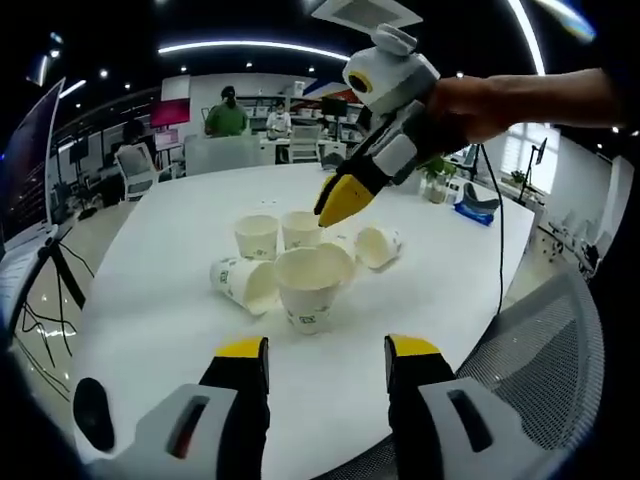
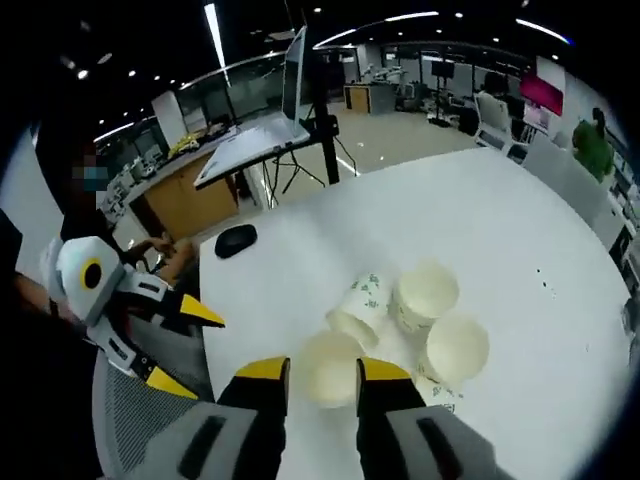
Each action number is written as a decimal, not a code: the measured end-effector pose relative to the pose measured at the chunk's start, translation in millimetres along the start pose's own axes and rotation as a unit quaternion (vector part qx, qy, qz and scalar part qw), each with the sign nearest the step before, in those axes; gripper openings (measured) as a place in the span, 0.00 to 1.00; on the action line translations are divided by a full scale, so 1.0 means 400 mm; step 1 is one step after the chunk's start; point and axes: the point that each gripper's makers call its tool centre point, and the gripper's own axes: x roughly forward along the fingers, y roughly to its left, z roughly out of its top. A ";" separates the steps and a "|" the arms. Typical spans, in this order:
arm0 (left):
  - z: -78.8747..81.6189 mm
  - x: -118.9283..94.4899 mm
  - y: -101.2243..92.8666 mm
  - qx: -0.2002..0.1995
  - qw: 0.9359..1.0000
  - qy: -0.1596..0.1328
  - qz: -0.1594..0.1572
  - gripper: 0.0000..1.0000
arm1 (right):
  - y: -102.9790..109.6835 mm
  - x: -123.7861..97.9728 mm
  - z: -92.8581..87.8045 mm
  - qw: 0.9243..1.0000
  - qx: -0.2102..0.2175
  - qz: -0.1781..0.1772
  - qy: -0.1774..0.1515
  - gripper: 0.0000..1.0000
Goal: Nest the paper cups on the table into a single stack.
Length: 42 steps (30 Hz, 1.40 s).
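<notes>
Counting from left to right in your left gripper view, you have five paper cups clustered mid-table on the white round table (image 1: 170, 320): a tipped cup (image 1: 243, 282) lying on its side with its mouth toward you, an upright cup (image 1: 257, 236) behind it, a second upright cup (image 1: 299, 228) just beside that one, the nearest upright cup (image 1: 311, 287) in front, and another cup on its side (image 1: 379, 246) at the right. Your left gripper (image 1: 327, 362) hangs low over the near edge of the table with its two yellow-tipped jaws spread apart and nothing between them. Your right gripper (image 1: 343, 200) comes in from the upper right, held by your hand (image 1: 478, 105), its yellow tips close together just above the second upright cup.

In your right gripper view, your left gripper (image 2: 185, 345) shows at the left with its jaws apart, over a mesh chair (image 2: 130, 420). A black mouse (image 2: 235, 240) lies on the table near the edge. You can make out four cups here: one between the jaws of your right gripper (image 2: 322, 372), which stand apart with the rim of that cup (image 2: 325, 368) in the gap; one tipped cup with green print (image 2: 362, 305); and two upright (image 2: 427, 295) (image 2: 455, 350). Whether the jaws touch the cup, you cannot tell.
</notes>
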 end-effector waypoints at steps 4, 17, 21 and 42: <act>0.001 -0.001 -0.001 0.003 1.000 -0.001 0.000 0.45 | -0.034 -0.014 0.014 0.998 0.042 -0.019 -0.041 0.26; 0.013 -0.004 -0.006 -0.003 1.000 -0.010 -0.006 0.44 | -0.095 -0.056 -0.008 0.985 0.112 -0.071 -0.109 0.36; 0.019 -0.006 -0.013 -0.004 1.000 -0.013 -0.011 0.45 | -0.100 -0.059 -0.013 0.982 0.121 -0.083 -0.122 0.40; 0.025 -0.014 -0.079 0.007 0.997 -0.018 -0.077 0.44 | -0.057 -0.053 -0.036 0.968 0.161 -0.123 -0.150 0.51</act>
